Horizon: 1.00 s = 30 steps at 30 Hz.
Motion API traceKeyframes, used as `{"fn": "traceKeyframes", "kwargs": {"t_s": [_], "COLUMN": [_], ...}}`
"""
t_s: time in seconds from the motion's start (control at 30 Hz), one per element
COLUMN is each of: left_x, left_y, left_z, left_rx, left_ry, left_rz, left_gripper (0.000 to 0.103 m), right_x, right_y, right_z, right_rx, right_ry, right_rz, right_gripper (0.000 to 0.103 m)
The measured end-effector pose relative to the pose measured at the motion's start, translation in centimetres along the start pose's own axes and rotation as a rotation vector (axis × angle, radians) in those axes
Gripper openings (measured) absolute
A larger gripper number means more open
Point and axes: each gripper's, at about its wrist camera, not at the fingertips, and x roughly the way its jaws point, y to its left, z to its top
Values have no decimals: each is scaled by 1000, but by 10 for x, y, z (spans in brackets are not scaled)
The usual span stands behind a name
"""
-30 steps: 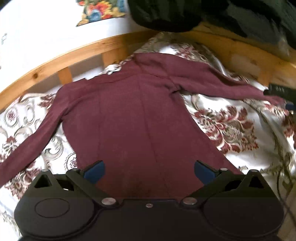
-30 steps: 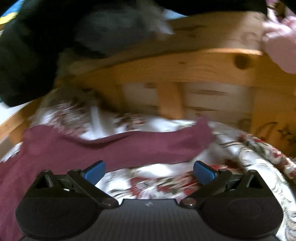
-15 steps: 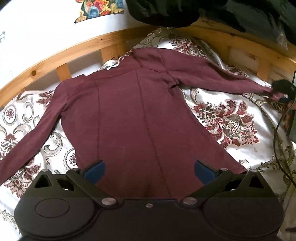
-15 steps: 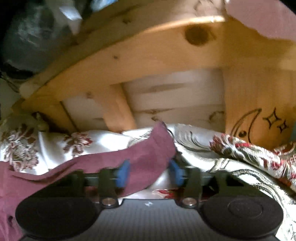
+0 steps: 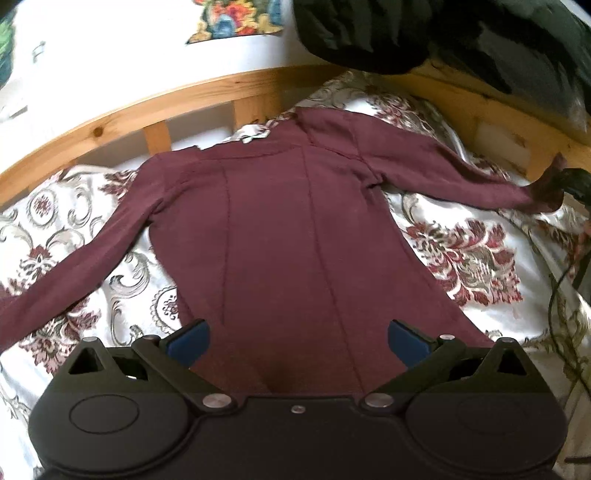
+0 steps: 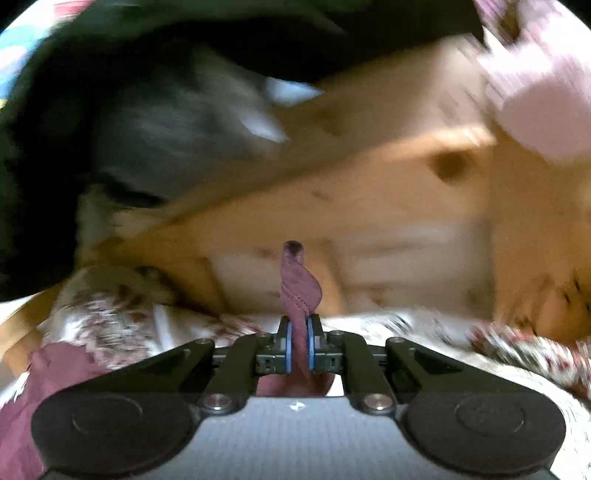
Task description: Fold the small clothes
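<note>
Maroon long-sleeved top (image 5: 280,236) lies flat, spread out on the floral bedspread (image 5: 461,251), neckline toward the wooden bed rail (image 5: 155,110), hem toward the left-wrist camera.

Landmark: the top's body panel.
- Left gripper (image 5: 297,338): jaws wide apart, blue pads on either side of the hem region, hanging above the panel. Nothing between the fingers. Contact with fabric cannot be confirmed from this view.
- One sleeve (image 5: 66,277) runs from the panel's shoulder diagonally down toward the lower left edge of the view, flat on the bedspread.
- Other sleeve (image 5: 454,173) extends from the opposite shoulder out to the right; its cuff end is lifted off the bedspread where the right gripper (image 5: 576,182) shows as a dark shape at the frame edge.
- Dark clothing (image 5: 388,33) heaped beyond the rail, past the neckline side of the panel.
- Colourful print (image 5: 236,18) against the white wall, beyond the rail.
- Black cable (image 5: 554,295) trails over the bedspread right of the panel.

Right wrist view (strong motion blur): right gripper (image 6: 299,349) closed tight on the sleeve cuff (image 6: 297,288); fabric is pinched between the blue pads and a twisted end stands up past the fingertips. Wooden bed frame behind it; a corner of the maroon panel shows at lower left.
</note>
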Motion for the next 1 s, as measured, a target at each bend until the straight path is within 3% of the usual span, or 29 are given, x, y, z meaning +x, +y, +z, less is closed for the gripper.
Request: {"fn": "traceKeyframes", "kwargs": {"t_s": [0.23, 0.37, 0.5, 0.7, 1.0], "left_x": [-9, -15, -23, -29, -26], "left_y": [18, 30, 46, 72, 82], "left_z": [-3, -8, -13, -21, -23], "left_rx": [-66, -104, -171, -295, -347], "left_ry": [-24, -36, -53, -72, -71], "left_rz": [-10, 0, 16, 41, 82], "left_gripper": [102, 102, 102, 102, 102], "right_x": [-40, -71, -99, -139, -151], "right_y": [89, 139, 187, 228, 230], "right_z": [-14, -30, -56, -107, -156], "right_rx": [-324, -476, -589, -729, -870], "right_ry": [-176, -217, -204, -144, 20], "right_rz": [228, 404, 598, 836, 979], "right_gripper": [9, 9, 9, 9, 10]}}
